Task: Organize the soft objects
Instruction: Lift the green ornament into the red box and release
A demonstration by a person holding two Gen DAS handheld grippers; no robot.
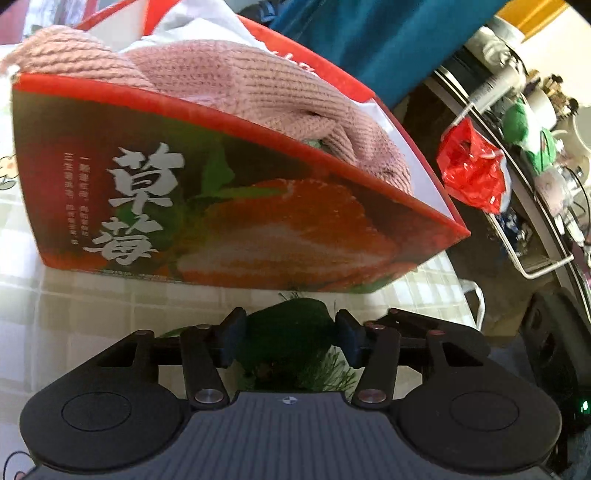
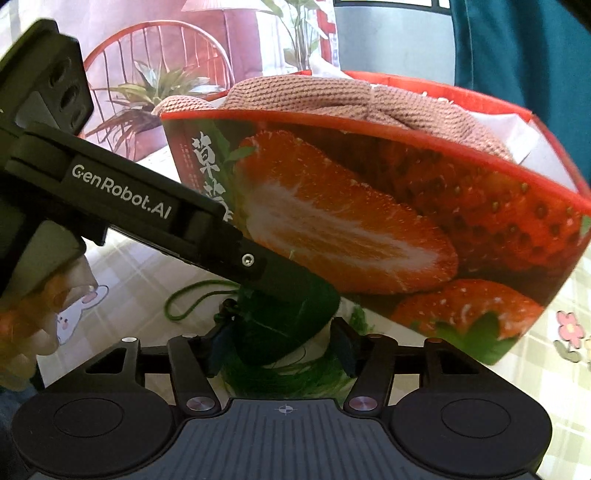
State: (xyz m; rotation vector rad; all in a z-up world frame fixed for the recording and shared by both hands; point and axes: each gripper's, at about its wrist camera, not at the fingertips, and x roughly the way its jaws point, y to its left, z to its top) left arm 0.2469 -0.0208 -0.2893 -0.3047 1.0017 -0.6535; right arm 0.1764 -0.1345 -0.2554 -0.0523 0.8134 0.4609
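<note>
Right wrist: both my grippers [image 2: 282, 347] half open around green tasselled piece [image 2: 291, 317], pads clear
Risk: tassel strands snag; left gripper [image 1: 291, 338] knocks strawberry box [image 1: 229, 206]

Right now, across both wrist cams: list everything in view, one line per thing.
box: one, red with strawberry print, on the table behind both grippers
knit item: one, pink, in the box, bulging above its rim
white cloth: one, in the box behind the knit item
green soft item: one, dark green with fringe and cord, on the table between the jaws of both grippers
tablecloth: one, pale checks with cartoon prints
plastic bag: one, red, hanging at a rack beyond the table
chair: one, red, behind the table
plant: one, green, behind the table
left gripper: black, jaws apart around the green soft item
right gripper: black, jaws apart around the same item
</note>
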